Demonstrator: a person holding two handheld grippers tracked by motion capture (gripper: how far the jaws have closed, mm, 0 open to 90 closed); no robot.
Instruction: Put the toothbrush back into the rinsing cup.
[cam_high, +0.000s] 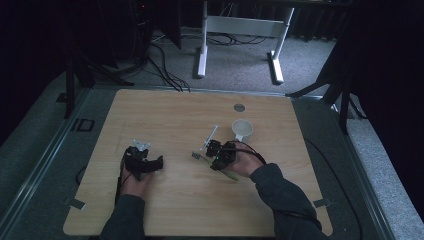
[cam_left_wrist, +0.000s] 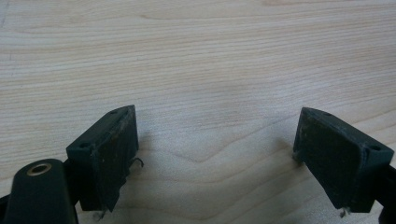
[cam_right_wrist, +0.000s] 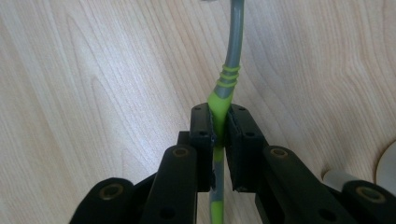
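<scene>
My right gripper (cam_right_wrist: 220, 114) is shut on the green grip of a green and grey utensil (cam_right_wrist: 232, 42), whose grey shaft runs up and away over the wood. From above, the right gripper (cam_high: 216, 163) sits near the table's middle, with the utensil's grey head (cam_high: 196, 156) to its left and the green tail (cam_high: 231, 175) behind the hand. My left gripper (cam_left_wrist: 215, 135) is open just above bare wood, with nothing between its pads. In the high view the left gripper (cam_high: 156, 164) rests at the front left.
A white cup (cam_high: 242, 130) stands just beyond the right hand; its rim (cam_right_wrist: 388, 163) edges into the right gripper view. A thin white stick (cam_high: 210, 136) lies left of the cup. A round grommet (cam_high: 239, 107) sits near the wooden table's (cam_high: 165, 115) far edge.
</scene>
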